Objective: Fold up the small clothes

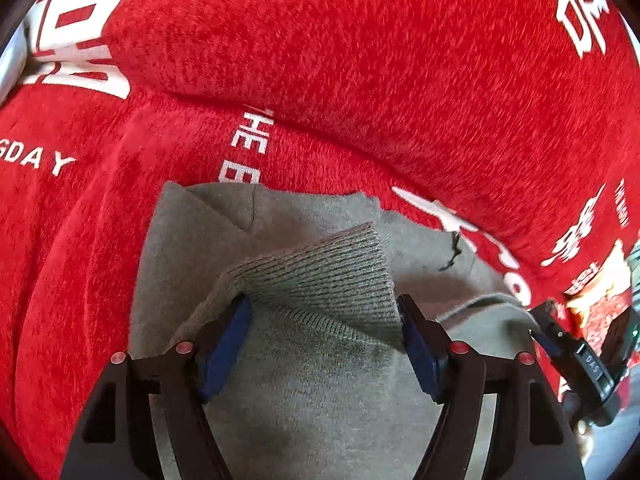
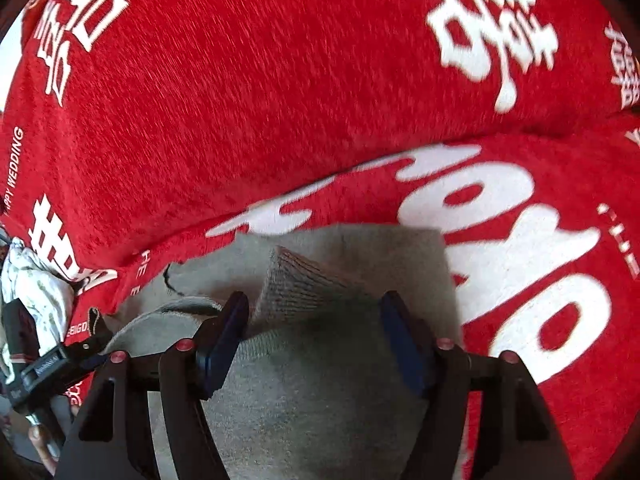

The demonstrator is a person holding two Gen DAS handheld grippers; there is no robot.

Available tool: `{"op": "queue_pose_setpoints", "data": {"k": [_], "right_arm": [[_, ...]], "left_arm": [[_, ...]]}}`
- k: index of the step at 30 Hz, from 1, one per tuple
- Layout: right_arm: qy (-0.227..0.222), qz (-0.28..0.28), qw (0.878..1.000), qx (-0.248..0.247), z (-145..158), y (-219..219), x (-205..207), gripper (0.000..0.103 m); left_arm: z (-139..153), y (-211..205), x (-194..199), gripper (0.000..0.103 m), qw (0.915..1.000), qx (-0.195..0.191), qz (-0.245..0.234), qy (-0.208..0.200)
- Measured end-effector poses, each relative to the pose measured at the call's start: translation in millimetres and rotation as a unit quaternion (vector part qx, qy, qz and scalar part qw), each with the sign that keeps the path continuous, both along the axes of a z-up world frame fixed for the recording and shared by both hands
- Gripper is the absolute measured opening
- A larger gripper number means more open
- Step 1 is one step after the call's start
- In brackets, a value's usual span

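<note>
- Left gripper [image 1: 324, 344] stood with jaws apart; the grey garment's [image 1: 304, 392] ribbed cuff [image 1: 324, 276] lay between them, pointing toward 12 o'clock.
- Right gripper [image 2: 314, 340] likewise stood with jaws apart astride its own ribbed corner [image 2: 304, 288], equally near.

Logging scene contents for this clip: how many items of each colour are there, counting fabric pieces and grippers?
Grey: 1, the grey garment
Red: 1, the red printed cover
Black: 2, the left gripper and the right gripper
Total: 4
</note>
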State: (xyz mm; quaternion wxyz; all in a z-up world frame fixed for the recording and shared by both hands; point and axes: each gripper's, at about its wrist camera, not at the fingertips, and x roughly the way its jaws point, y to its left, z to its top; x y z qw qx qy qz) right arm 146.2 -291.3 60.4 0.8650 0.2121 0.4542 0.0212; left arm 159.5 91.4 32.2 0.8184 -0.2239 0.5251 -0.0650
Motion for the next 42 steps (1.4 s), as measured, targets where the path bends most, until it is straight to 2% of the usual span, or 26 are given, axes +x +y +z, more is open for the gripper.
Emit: {"op": "queue_pose_setpoints", "data": {"k": [3,5,9,11,13,14,17,20,24,26,28,30,31,34,36,39,42], "right_arm": [[-0.020,0.012,0.999,-0.026,11.9,4.1,-6.4,0.072],[-0.022,0.058,0.996,-0.058,13.8,21.5,-8.1,0.072],[-0.022,0.146,0.978,-0.145,7.3,67.7,-8.3,0.072],[-0.007,0.169,0.973,-0.156,-1.4,80.8,-2.4,0.073],[0.027,0.177,0.972,-0.155,-16.1,86.2,10.9,0.073],[0.045,0.173,0.970,-0.164,-23.3,86.5,17.0,0.076],[0.047,0.157,0.973,-0.163,-29.0,77.0,25.4,0.081],[0.045,0.132,0.977,-0.161,-32.5,63.9,28.7,0.081],[0.048,0.109,0.979,-0.163,-30.9,55.3,28.4,0.082],[0.032,0.099,0.980,-0.171,-15.3,56.1,11.3,0.082],[0.004,0.108,0.982,-0.154,-0.1,57.8,-12.3,0.083],[-0.018,0.125,0.983,-0.136,9.5,66.1,-41.6,0.083],[-0.024,0.128,0.982,-0.139,10.7,71.2,-54.2,0.083],[-0.031,0.134,0.978,-0.155,6.0,82.9,-83.8,0.083],[-0.031,0.132,0.974,-0.181,-4.1,89.1,-100.3,0.083],[-0.023,0.134,0.968,-0.209,-22.9,89.5,-122.6,0.083],[-0.040,0.121,0.971,-0.201,-21.6,80.1,-147.3,0.083]], "left_arm": [[11.0,-1.7,-10.6,0.075,0.9994,0.021,-0.009,-0.027],[16.4,-13.9,-16.7,0.075,0.9966,0.057,-0.041,-0.042],[14.4,-50.2,-23.2,0.075,0.9828,0.128,-0.117,-0.064],[5.5,-63.2,-13.0,0.075,0.9778,0.157,-0.129,-0.052],[-8.4,-65.8,0.7,0.075,0.9726,0.198,-0.121,-0.022],[-13.7,-62.8,6.7,0.075,0.9718,0.206,-0.114,-0.013],[-15.8,-53.3,18.4,0.075,0.9744,0.205,-0.091,-0.015],[-21.8,-50.1,21.0,0.076,0.9693,0.230,-0.082,-0.029],[-18.1,-51.9,19.5,0.077,0.9656,0.247,-0.077,-0.024],[-4.6,-52.3,4.3,0.077,0.9667,0.243,-0.072,-0.036],[10.9,-52.7,-22.7,0.077,0.9716,0.217,-0.072,-0.061],[15.7,-57.2,-50.1,0.077,0.9742,0.197,-0.082,-0.073],[15.1,-61.2,-59.7,0.077,0.9727,0.201,-0.088,-0.075],[9.2,-74.1,-90.6,0.077,0.9629,0.236,-0.094,-0.090],[1.0,-74.3,-102.9,0.077,0.9607,0.248,-0.090,-0.087],[-1.0,-63.6,-118.5,0.084,0.9648,0.237,-0.068,-0.093],[-0.5,-48.1,-136.2,0.084,0.9727,0.211,-0.047,-0.085]]}}
